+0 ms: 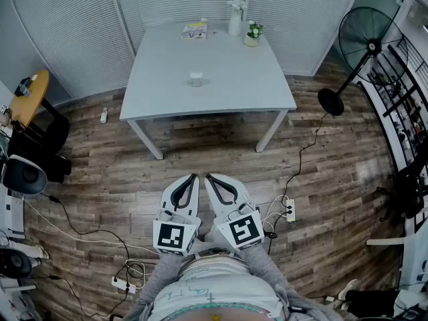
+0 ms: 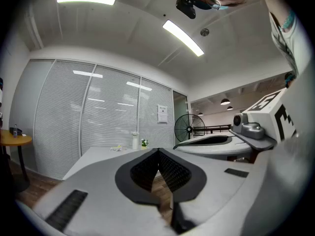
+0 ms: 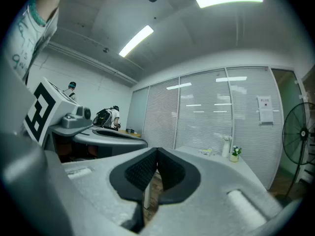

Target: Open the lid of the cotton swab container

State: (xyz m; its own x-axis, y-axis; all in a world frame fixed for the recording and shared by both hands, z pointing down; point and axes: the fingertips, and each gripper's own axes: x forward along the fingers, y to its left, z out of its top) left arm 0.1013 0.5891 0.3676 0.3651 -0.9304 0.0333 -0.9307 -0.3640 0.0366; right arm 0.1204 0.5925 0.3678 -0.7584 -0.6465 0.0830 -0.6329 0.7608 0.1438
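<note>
Head view: 2 grippers [image 1: 194, 176] [image 1: 206, 176], 1 cntnr [image 1: 195, 79]

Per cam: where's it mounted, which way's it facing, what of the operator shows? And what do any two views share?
Head view: on the head, facing steeply down at floor and white table; shows left gripper, right gripper, torso.
Left gripper view: on that gripper, along its shut fingers toward the table; right gripper alongside.
Right gripper view: same, fingers shut; left gripper alongside.
Shared: all three show the table's bottle, plant, and the fan.
</note>
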